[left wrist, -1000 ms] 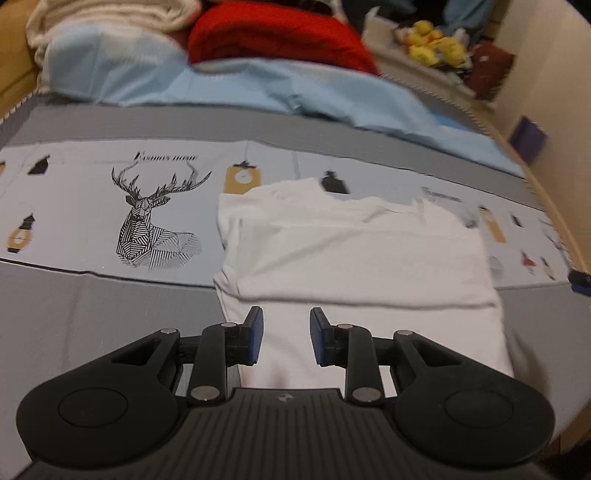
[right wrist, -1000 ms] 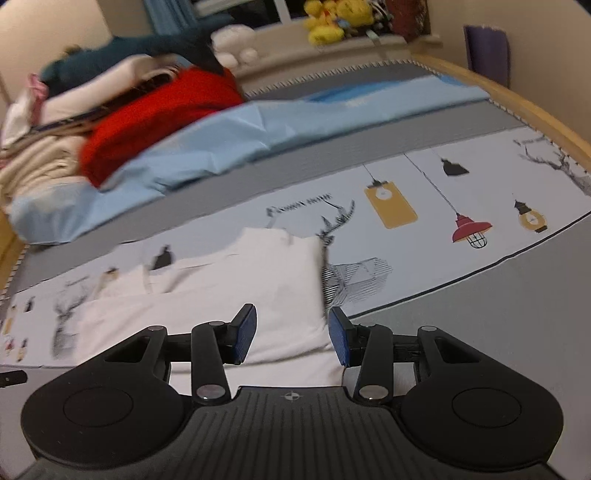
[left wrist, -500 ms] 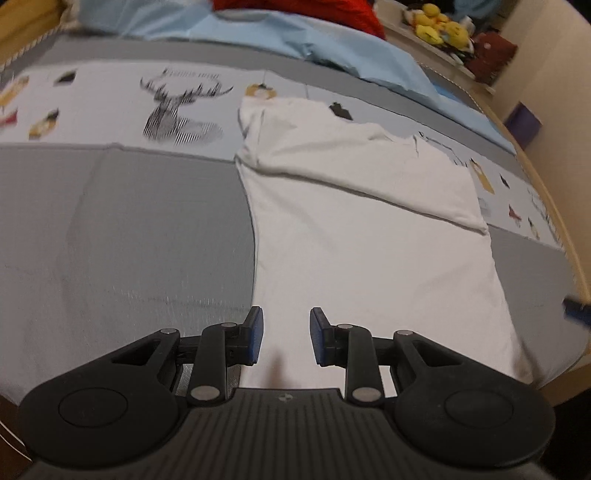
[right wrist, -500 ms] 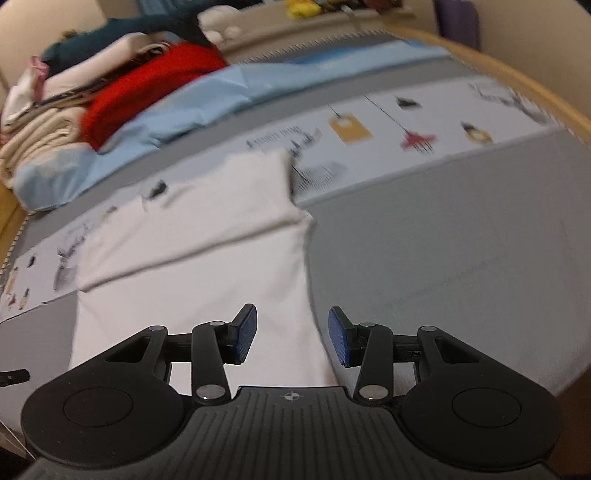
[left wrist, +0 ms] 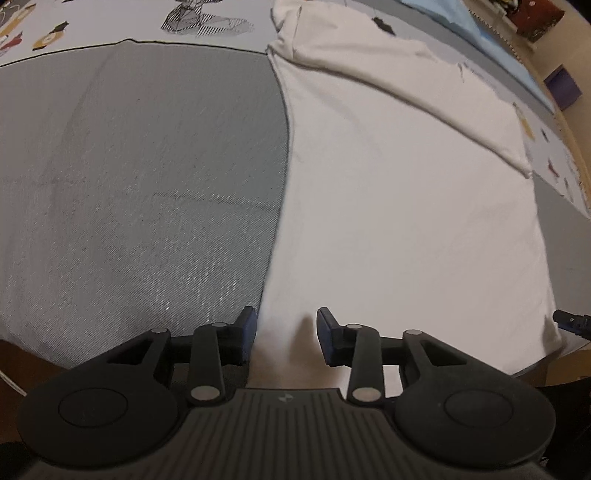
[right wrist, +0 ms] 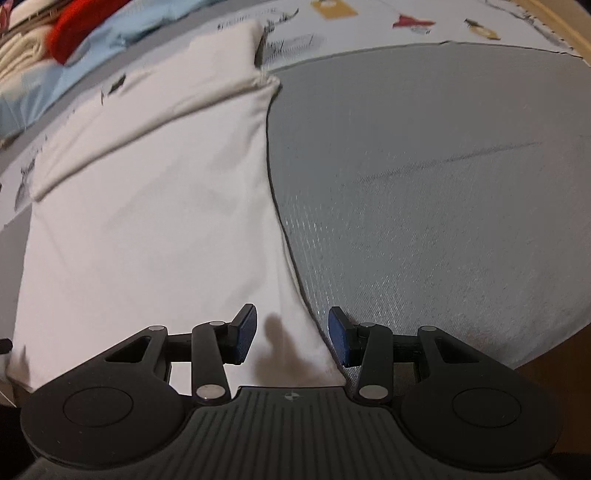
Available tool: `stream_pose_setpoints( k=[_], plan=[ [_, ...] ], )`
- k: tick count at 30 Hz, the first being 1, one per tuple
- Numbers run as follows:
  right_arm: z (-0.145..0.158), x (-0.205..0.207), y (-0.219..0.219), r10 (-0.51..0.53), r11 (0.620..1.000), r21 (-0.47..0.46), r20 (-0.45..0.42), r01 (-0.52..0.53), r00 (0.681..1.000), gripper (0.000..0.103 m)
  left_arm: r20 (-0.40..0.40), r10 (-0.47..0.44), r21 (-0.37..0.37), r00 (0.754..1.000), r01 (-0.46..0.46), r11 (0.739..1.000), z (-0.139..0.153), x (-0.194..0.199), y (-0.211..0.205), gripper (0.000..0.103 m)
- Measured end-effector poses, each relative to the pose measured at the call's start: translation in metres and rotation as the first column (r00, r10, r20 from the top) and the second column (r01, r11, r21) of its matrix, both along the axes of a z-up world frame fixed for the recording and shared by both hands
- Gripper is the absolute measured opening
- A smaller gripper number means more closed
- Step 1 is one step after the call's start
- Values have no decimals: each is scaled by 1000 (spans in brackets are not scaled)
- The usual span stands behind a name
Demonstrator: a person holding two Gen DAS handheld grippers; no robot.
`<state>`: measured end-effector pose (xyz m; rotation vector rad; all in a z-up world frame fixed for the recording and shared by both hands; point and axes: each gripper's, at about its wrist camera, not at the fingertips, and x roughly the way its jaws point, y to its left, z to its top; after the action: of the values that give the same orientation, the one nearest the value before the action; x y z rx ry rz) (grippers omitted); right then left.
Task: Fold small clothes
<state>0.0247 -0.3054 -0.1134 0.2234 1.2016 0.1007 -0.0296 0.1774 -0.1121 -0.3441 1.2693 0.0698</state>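
The left gripper [left wrist: 284, 334], jaws opening, and the right gripper [right wrist: 291, 334], parted, both empty, hover at the shirt's [left wrist: 406, 206] six-o'clock corners; pinching the bedcover [left wrist: 129, 184] too would spoil the fold.

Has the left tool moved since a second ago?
Yes. The left tool dropped toward the white shirt's near hem; the deer print slid to the frame top.

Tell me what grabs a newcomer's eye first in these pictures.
A white shirt lies flat on the grey bedspread, its far end folded over. The left tongs, opening, and the right tongs, open, each hang over a near corner of it. A red garment glows at the far edge.
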Motion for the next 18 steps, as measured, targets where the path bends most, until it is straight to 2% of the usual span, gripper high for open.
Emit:
stream_pose_setpoints(
  k=[6, 11, 13, 14, 17, 18],
  plan=[
    [-13, 2, 6, 34, 999, -31, -63, -36, 997, 45, -78, -9, 32, 997, 12, 999, -16, -1, -1, 40],
    [-14, 0, 10, 53, 997, -50, -66, -57, 996, 46, -80, -30, 55, 996, 35, 998, -20, 0, -4, 38],
    [-15, -2, 12, 75, 996, -51, -67, -79, 995, 38, -76, -42, 64, 996, 47, 997, -20, 1, -12, 28],
    [-14, -2, 14, 86, 995, -52, -67, -90, 994, 29, -75, -55, 63, 996, 60, 996, -20, 1, -14, 21],
    [-15, -5, 16, 103, 993, -48, -70, -107, 992, 11, -71, -84, 73, 994, 89, 993, -20, 0, -21, 11],
    [-17, -1, 17, 105, 993, -44, -71, -108, 992, 10, -70, -91, 72, 993, 97, 993, -19, 0, -22, 11]
  ],
)
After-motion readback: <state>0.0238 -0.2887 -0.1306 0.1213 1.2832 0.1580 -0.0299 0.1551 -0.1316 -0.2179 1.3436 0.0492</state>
